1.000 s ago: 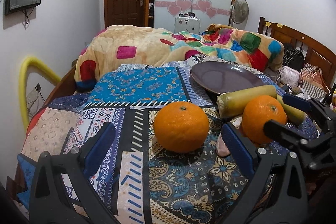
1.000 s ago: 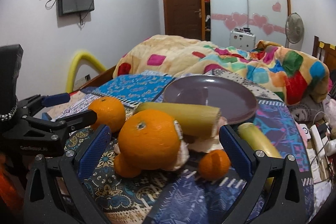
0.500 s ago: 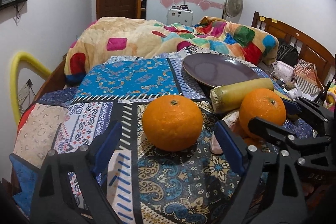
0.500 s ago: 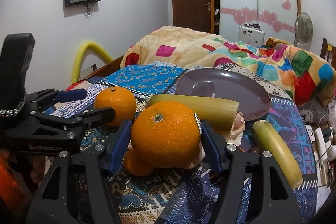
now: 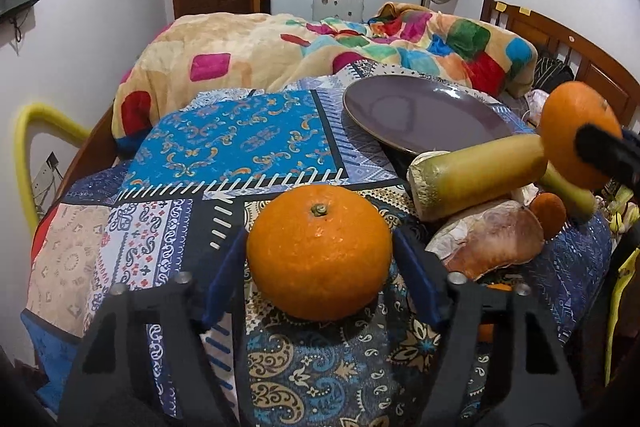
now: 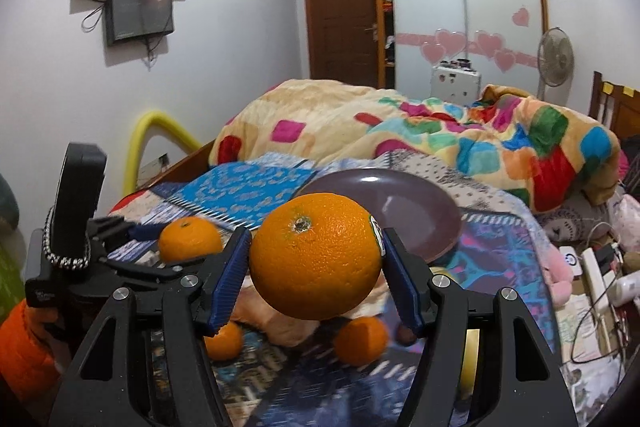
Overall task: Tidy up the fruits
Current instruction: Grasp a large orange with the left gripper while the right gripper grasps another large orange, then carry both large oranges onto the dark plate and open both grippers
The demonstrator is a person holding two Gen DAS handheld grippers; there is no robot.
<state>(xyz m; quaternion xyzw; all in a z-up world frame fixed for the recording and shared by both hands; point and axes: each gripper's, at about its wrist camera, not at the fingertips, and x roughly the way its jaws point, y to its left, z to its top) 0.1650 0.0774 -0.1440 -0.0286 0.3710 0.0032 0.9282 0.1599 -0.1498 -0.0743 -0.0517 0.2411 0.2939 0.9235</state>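
**Both grippers closed on oranges**

In the left wrist view, the left gripper [image 5: 320, 263] at lower centre clamps an orange [image 5: 319, 251] resting on the patterned quilt [image 5: 236, 143]. Right of it lie a yellow-green stalk [image 5: 476, 179] and, above, the purple plate [image 5: 420, 113]. In the right wrist view, the right gripper [image 6: 316, 267] holds a stickered orange [image 6: 316, 255] lifted above two small tangerines [image 6: 362, 341], plate behind.
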